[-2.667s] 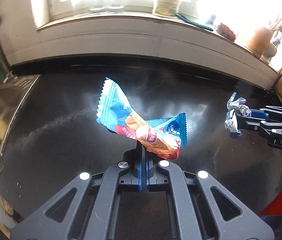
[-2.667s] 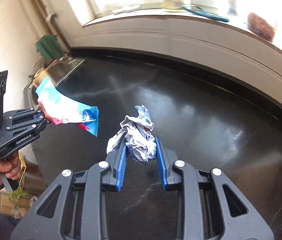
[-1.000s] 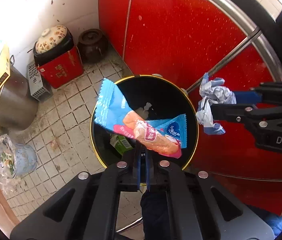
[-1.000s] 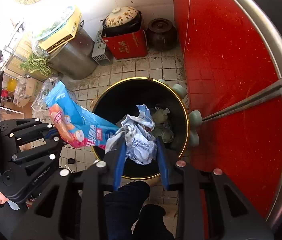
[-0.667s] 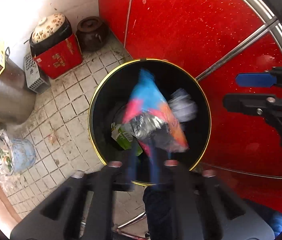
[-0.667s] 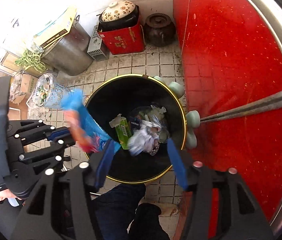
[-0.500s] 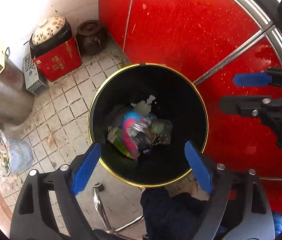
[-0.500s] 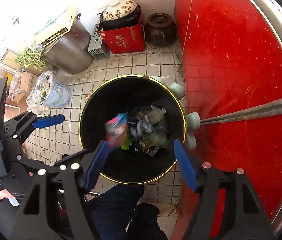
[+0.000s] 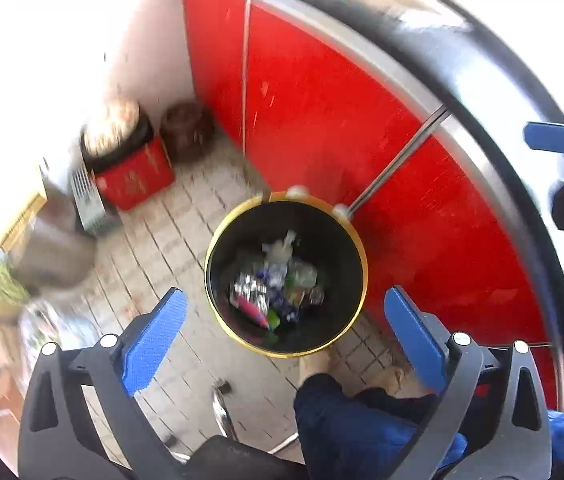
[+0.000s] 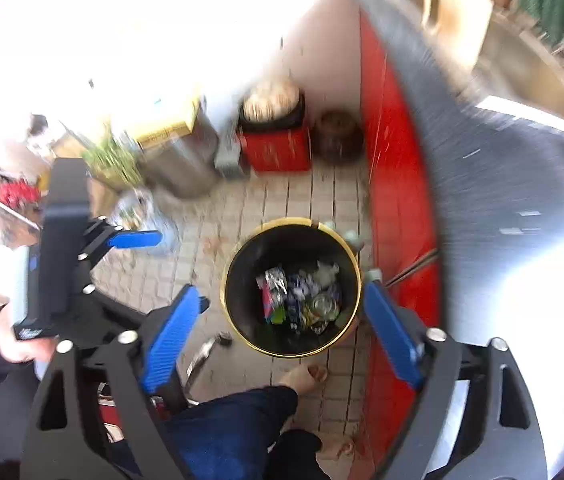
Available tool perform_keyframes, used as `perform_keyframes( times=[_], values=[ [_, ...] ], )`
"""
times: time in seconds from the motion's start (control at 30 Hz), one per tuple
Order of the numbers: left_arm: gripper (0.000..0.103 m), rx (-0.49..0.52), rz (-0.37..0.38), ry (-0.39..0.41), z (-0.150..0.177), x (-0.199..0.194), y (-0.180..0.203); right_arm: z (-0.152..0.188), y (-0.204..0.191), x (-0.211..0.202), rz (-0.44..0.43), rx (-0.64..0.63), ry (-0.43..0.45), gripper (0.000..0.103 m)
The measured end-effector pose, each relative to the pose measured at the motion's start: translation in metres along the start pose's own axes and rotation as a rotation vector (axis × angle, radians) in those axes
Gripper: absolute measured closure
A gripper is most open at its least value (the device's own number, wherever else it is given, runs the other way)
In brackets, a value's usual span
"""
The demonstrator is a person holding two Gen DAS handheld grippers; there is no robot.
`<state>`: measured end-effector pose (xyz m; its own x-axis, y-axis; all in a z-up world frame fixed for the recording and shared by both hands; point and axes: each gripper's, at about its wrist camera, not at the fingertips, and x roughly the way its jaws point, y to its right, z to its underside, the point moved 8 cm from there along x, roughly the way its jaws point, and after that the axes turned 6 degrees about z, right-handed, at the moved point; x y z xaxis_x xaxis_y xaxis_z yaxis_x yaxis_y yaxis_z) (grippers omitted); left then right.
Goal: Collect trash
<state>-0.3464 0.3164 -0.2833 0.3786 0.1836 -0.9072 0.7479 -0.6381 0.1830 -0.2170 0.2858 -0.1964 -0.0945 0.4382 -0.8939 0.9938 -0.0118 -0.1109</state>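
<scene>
**Both grippers empty above the bin; trash inside**

Left gripper (image 9: 286,336): jaws spread wide, having just been opening; nothing between the blue pads (image 9: 153,340); it points steeply down at the trash bin (image 9: 356,240). Right gripper (image 10: 286,332): jaws likewise apart and just been opening; nothing between them; also aimed down over the bin (image 10: 227,280).

Bin: black inside, yellow rim, standing on the tiled floor (image 9: 161,240) just beside the red cabinet front (image 9: 322,100). The snack wrapper (image 9: 251,308), pink and blue with its silver inner side showing, lies in the bin on the pile; the crumpled paper (image 10: 296,290) lies touching it among other rubbish, edges blurred, so its exact outline cannot be told.

In the right wrist view the left gripper (image 10: 133,239) shows to the left, held by a hand (image 10: 13,340); person's dark trouser leg (image 10: 233,416) and bare foot (image 10: 306,374) sit near the bin. A red box (image 10: 275,148) and brown pot (image 10: 338,134) stand by the wall; both views motion-blurred.
</scene>
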Motion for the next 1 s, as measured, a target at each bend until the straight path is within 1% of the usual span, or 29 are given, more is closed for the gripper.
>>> perform_keyframes(
  times=[0.03,0.07,0.1,0.13,0.2,0.23,0.27,0.3,0.33,0.37,0.4,0.43,0.5,0.53,0.6,0.63,0.67,0.73,0.83,0.9,0.93,1.0],
  values=[
    [0.007,0.024,0.002,0.016,-0.008,-0.01,0.011,0.003,0.008,-0.023,0.013,0.026,0.031,0.014],
    [0.007,0.065,0.003,0.042,-0.019,-0.025,0.03,0.006,0.016,-0.042,0.032,0.052,0.052,0.013],
    [0.007,0.089,0.005,0.055,-0.027,-0.032,0.042,0.013,0.029,-0.064,0.062,0.087,0.078,0.013],
    [0.007,0.123,0.018,0.072,-0.037,-0.041,0.064,0.02,0.04,-0.081,0.091,0.118,0.101,0.013],
    [0.007,0.181,0.055,0.096,-0.053,-0.05,0.099,0.04,0.066,-0.115,0.167,0.188,0.143,0.013],
    [0.007,0.215,0.084,0.109,-0.061,-0.054,0.12,0.056,0.085,-0.136,0.226,0.243,0.168,0.013],
    [0.007,0.268,0.116,0.125,-0.071,-0.058,0.151,0.071,0.099,-0.151,0.269,0.29,0.184,0.012],
    [0.007,0.304,0.134,0.134,-0.078,-0.061,0.17,0.086,0.114,-0.166,0.318,0.342,0.198,0.013],
    [0.007,0.35,0.161,0.145,-0.084,-0.063,0.195,0.109,0.134,-0.186,0.384,0.418,0.214,0.012],
    [0.007,0.419,0.201,0.159,-0.091,-0.067,0.229,0.133,0.151,-0.205,0.445,0.492,0.228,0.012],
    [0.007,0.467,0.238,0.159,-0.094,-0.07,0.251,0.147,0.16,-0.218,0.483,0.539,0.238,0.012],
    [0.007,0.535,0.273,0.163,-0.097,-0.073,0.283,0.171,0.174,-0.237,0.552,0.614,0.248,0.013],
    [0.007,0.637,0.314,0.152,-0.097,-0.074,0.33,0.221,0.192,-0.274,0.673,0.759,0.266,0.013],
    [0.007,0.681,0.341,0.149,-0.096,-0.077,0.354,0.241,0.199,-0.287,0.718,0.818,0.269,0.012],
    [0.007,0.717,0.395,0.144,-0.093,-0.081,0.388,0.281,0.206,-0.313,0.803,0.935,0.27,0.012],
    [0.007,0.727,0.417,0.134,-0.09,-0.082,0.403,0.306,0.209,-0.329,0.844,1.013,0.279,0.012],
    [0.007,0.734,0.434,0.117,-0.087,-0.08,0.418,0.319,0.211,-0.338,0.867,1.054,0.281,0.012],
    [0.007,0.734,0.437,0.083,-0.082,-0.075,0.441,0.355,0.213,-0.356,0.922,1.158,0.279,0.012],
    [0.007,0.733,0.449,0.043,-0.071,-0.071,0.469,0.385,0.218,-0.368,0.96,1.246,0.28,0.012],
    [0.007,0.75,0.449,0.026,-0.061,-0.069,0.484,0.398,0.22,-0.372,0.975,1.275,0.274,0.012],
    [0.007,0.764,0.446,0.024,-0.058,-0.069,0.489,0.408,0.219,-0.375,0.981,1.281,0.275,0.012],
    [0.007,0.8,0.43,0.032,-0.052,-0.069,0.497,0.415,0.221,-0.378,0.986,1.29,0.274,0.012]
  ],
)
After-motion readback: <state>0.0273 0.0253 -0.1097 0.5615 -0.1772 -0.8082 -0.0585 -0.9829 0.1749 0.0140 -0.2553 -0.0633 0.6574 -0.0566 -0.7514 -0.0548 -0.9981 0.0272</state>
